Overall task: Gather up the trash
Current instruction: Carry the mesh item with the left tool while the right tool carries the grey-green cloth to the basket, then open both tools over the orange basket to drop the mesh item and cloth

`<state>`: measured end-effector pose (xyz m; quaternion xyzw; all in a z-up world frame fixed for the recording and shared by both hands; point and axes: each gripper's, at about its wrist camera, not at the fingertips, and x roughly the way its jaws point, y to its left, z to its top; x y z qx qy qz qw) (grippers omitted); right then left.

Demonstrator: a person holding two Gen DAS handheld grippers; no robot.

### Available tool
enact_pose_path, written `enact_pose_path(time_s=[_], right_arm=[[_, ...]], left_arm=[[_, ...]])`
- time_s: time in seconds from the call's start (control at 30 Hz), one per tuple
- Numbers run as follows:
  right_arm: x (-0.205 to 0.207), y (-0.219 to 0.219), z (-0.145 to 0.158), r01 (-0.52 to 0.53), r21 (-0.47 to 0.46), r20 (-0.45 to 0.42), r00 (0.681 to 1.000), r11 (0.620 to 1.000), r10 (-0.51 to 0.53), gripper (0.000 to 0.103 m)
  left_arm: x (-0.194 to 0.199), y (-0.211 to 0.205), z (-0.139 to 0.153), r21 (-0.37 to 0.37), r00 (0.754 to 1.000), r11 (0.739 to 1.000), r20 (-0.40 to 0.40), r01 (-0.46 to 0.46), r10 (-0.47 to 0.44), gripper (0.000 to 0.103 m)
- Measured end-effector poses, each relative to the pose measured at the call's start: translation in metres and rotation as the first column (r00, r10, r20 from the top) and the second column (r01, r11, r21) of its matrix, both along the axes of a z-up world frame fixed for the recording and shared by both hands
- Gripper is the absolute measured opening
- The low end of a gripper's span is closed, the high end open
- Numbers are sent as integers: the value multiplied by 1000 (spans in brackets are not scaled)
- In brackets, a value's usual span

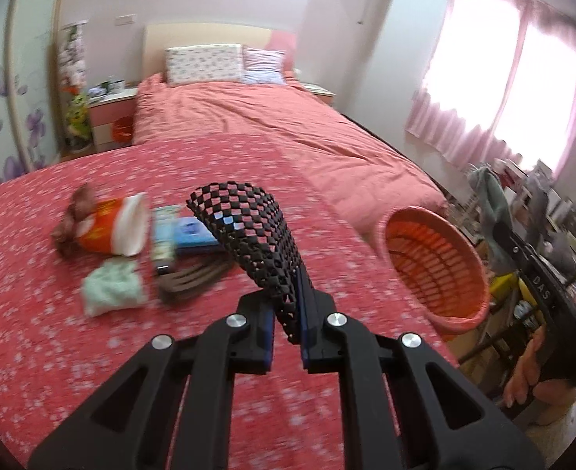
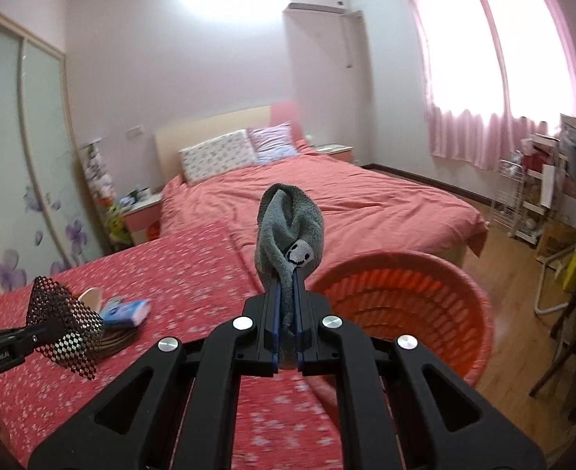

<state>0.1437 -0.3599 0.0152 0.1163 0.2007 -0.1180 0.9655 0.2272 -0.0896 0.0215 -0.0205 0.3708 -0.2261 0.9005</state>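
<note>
Two beds in red covers are seen under pink curtains (image 2: 484, 78); a flowered spread (image 1: 92, 333) lies beneath both tools; black mesh (image 1: 249, 235) is clamped in the left tool (image 1: 288, 333); a grey smiley sock (image 2: 288, 231) is pinched by the right tool (image 2: 287, 329), with an orange basket (image 2: 425, 313) just right of it; litter (image 1: 111, 231) lies ahead-left of the left tool.

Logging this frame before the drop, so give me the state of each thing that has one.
Left tongs: shut on black mesh sheet, held up.
Right tongs: shut on grey sock.
Orange basket: tilted, nothing seen inside.
Paper cup: lying on its side.
Green cloth: crumpled on the table.
</note>
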Motion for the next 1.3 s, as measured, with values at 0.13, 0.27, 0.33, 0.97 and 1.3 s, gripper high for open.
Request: enact_pose_path(time_s=[0.13,0.27,0.33,0.97,1.3], right_arm=[[-6,-22,-3,42,10,10,999,999,-42,6],[-6,-37,-7,72,16,13,997,997,-72,6],[-6,-44,-9,82,19,12,997,996,-82,6],[14,-114,-36,124,158,-18,992,980,-123,7],[14,-112,-55,144,167,-100,987,975,-128,45]], left_arm=[[-1,-40,2,-1,997,997,5,73,-73,11],[-1,-75,3,-9,991,991,8,132,-132,11],[-1,-95,3,-16,986,986,9,166,-166,11],[36,-235,-36,-27,942,945,-73,325,-326,19],[54,-223,-67,40,963,967,-114,250,-244,48]])
